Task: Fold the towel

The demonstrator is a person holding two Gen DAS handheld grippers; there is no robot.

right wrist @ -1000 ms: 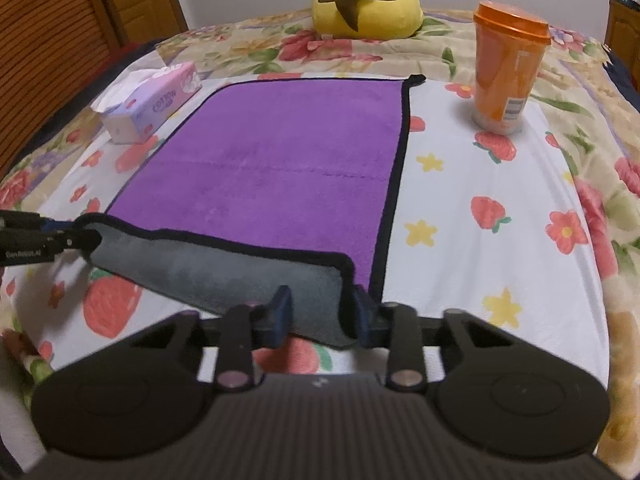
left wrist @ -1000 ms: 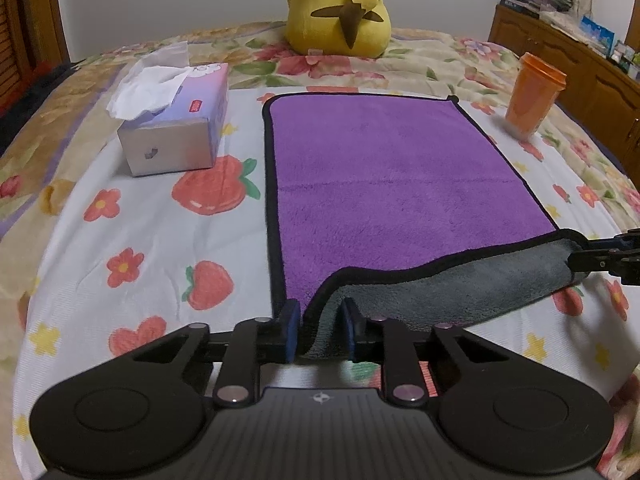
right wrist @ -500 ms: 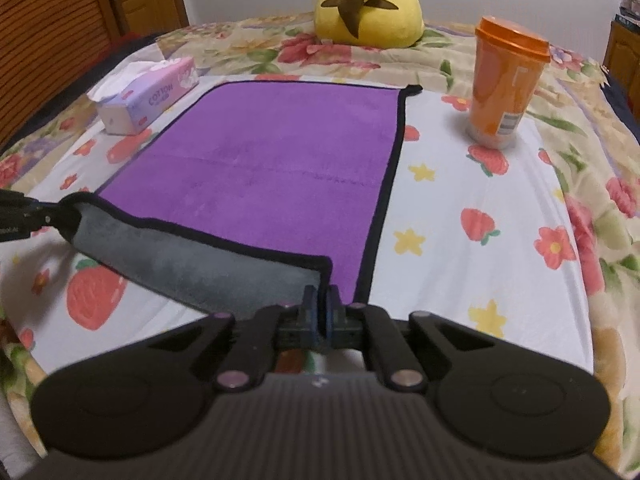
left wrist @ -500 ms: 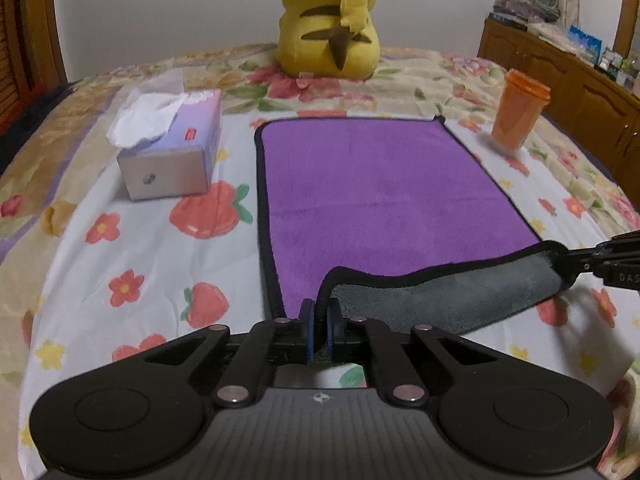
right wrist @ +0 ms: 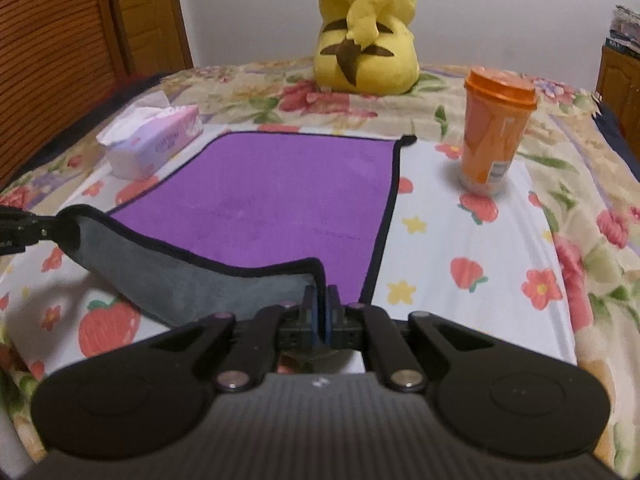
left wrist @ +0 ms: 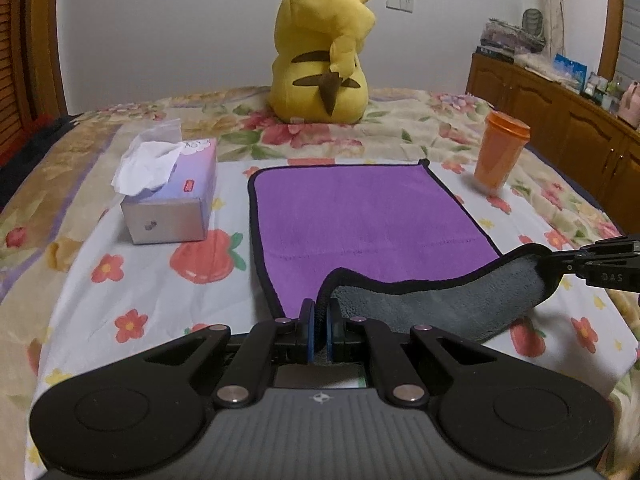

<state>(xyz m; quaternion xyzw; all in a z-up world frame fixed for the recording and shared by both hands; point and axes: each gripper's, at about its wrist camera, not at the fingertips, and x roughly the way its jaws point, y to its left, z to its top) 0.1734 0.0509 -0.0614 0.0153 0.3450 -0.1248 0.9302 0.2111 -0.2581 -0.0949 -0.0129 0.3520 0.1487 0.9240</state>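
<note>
My left fingers and right fingers each grip one near corner of the purple towel, lifted at lower frame

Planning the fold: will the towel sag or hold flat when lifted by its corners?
Probably floppy: the towel droops between the left gripper and right gripper. Plush pile likely grips well. Seems light, since its far half lies undisturbed.
</note>
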